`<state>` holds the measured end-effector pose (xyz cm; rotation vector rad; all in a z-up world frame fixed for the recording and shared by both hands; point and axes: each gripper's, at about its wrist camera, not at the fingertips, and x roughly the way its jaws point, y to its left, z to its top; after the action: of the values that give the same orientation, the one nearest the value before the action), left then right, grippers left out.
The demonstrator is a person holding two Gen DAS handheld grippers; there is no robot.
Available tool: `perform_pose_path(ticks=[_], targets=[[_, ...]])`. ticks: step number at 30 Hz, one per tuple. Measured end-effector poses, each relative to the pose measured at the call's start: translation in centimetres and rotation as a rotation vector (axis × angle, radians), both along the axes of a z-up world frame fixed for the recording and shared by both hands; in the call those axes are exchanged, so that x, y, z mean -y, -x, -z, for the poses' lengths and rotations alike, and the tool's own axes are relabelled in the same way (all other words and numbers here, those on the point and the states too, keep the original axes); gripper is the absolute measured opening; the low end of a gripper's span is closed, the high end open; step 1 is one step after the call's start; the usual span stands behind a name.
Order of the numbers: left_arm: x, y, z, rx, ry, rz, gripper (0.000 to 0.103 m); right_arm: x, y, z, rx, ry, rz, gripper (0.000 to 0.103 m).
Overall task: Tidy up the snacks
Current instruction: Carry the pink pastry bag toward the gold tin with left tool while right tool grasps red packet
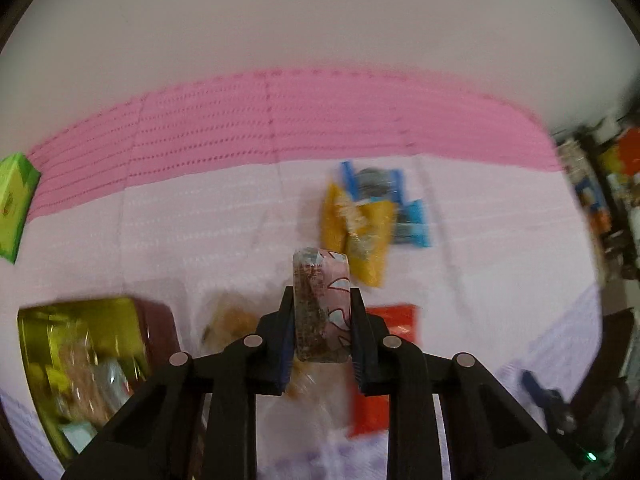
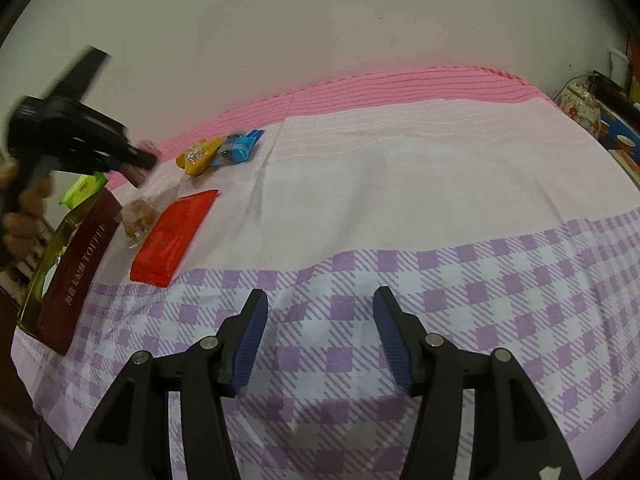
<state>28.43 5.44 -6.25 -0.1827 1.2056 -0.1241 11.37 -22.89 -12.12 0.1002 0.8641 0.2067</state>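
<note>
My left gripper (image 1: 321, 300) is shut on a pink and brown snack bar (image 1: 320, 304) and holds it above the cloth; it also shows in the right wrist view (image 2: 140, 160), blurred. Below it lie a clear bag of brown snacks (image 1: 228, 324) and a red packet (image 1: 384, 364). Yellow packets (image 1: 356, 232) and blue packets (image 1: 408, 216) lie farther ahead. An open gold and maroon toffee box (image 1: 84, 356) with snacks inside sits at the left. My right gripper (image 2: 320, 312) is open and empty over the purple checked cloth (image 2: 440, 300).
A green packet (image 1: 16, 200) lies at the far left near the pink band of the cloth (image 1: 280, 120). A white wall stands behind. Cluttered items (image 2: 592, 108) stand beyond the table's right edge. The toffee box (image 2: 76, 256) lies along the left edge.
</note>
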Motion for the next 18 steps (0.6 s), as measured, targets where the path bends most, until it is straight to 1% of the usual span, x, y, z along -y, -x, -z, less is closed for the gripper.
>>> perform_pose_path(ticks=[2,4,5,6,7,8,10,11,15,16,17,18], targets=[[0.2,2.2,-1.7,0.032,0.032,0.007,0.024,-0.1,-0.1,0.0,0.000,0.002,0.000,0.054],[0.1,3.8,-2.9,0.045,0.059,0.004,0.024,-0.2,-0.1,0.1,-0.001,0.008,0.001,0.054],[0.2,4.2,-3.1,0.048,0.074,0.004,0.024,-0.3,-0.1,0.1,-0.001,0.011,0.000,0.054],[-0.4,5.6,-3.5,0.054,0.095,-0.003,0.024,-0.4,-0.1,0.1,-0.001,0.015,0.001,0.054],[-0.3,6.5,-3.8,0.056,0.104,-0.012,0.024,-0.4,-0.2,0.2,-0.002,0.016,0.001,0.054],[-0.4,6.6,-4.0,0.054,0.111,-0.017,0.024,-0.4,-0.2,0.2,-0.002,0.021,0.001,0.054],[-1.4,8.7,-4.4,0.053,0.133,-0.033,0.024,-0.8,-0.2,0.3,-0.004,0.043,0.000,0.054],[-1.6,9.9,-4.5,0.056,0.135,-0.042,0.024,-1.1,-0.3,0.3,-0.006,0.064,-0.001,0.054],[-4.7,13.8,-6.0,0.072,0.125,-0.089,0.024,-2.5,-0.8,0.3,-0.035,0.150,-0.002,0.055],[-5.6,14.6,-6.3,0.079,0.117,-0.101,0.024,-2.9,-0.9,0.1,-0.051,0.137,-0.007,0.054],[-6.2,15.4,-6.3,0.084,0.108,-0.109,0.024,-3.6,-0.9,-0.4,-0.058,0.097,-0.020,0.053],[-7.0,16.2,-6.5,0.090,0.097,-0.122,0.024,-4.1,-0.7,-0.9,-0.051,0.082,-0.033,0.053]])
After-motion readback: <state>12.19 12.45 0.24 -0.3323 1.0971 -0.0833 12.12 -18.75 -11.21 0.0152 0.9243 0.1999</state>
